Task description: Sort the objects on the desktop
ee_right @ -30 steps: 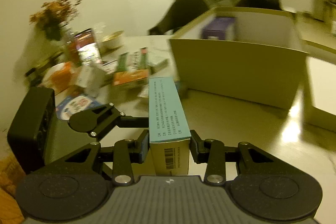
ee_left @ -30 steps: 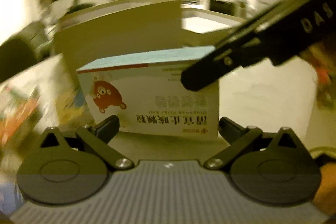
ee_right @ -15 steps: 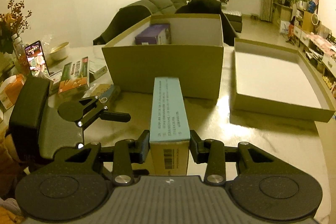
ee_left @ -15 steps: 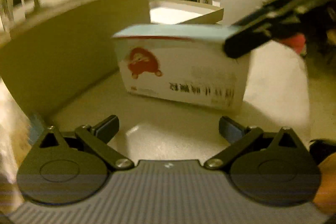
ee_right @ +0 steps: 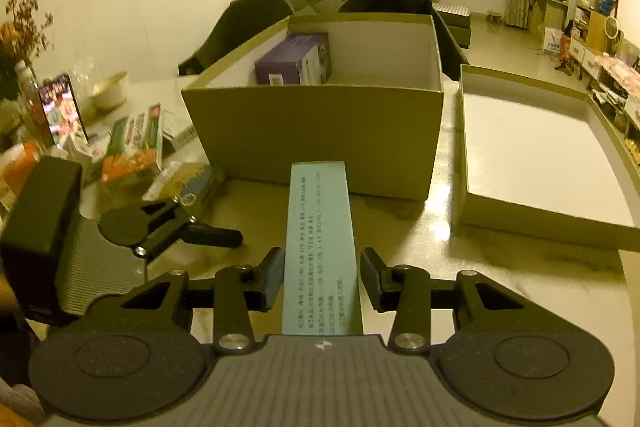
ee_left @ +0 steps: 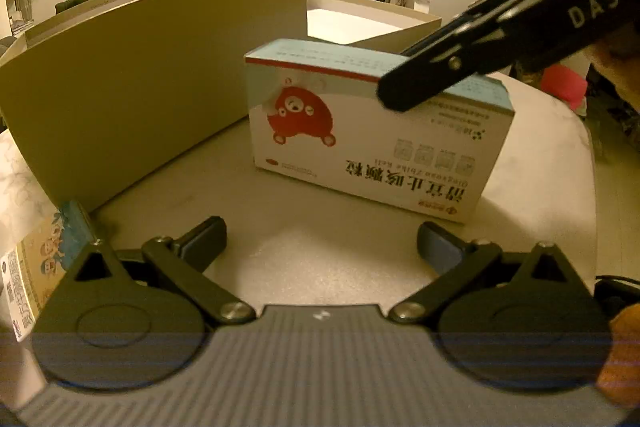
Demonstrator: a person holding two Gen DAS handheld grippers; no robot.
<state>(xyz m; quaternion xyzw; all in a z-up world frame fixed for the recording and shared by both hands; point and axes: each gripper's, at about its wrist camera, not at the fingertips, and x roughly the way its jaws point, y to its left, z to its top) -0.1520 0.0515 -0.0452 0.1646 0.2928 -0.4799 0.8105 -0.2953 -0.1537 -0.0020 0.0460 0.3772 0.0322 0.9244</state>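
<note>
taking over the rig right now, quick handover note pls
Left gripper: open, empty, facing the medicine box.
Right gripper: jaws have just been opening; they straddle the medicine box, pads barely clear of it.
Medicine box: standing on the table in front of the cardboard box, not in it.
Done: purple box is inside the cardboard box.
Left: the medicine box, and the loose packets beside the cardboard box.

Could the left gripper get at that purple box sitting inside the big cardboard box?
Probably not directly. The purple box sits deep inside the cardboard box, whose tall wall stands before the open, empty left gripper. It would need to rise over the rim.
</note>
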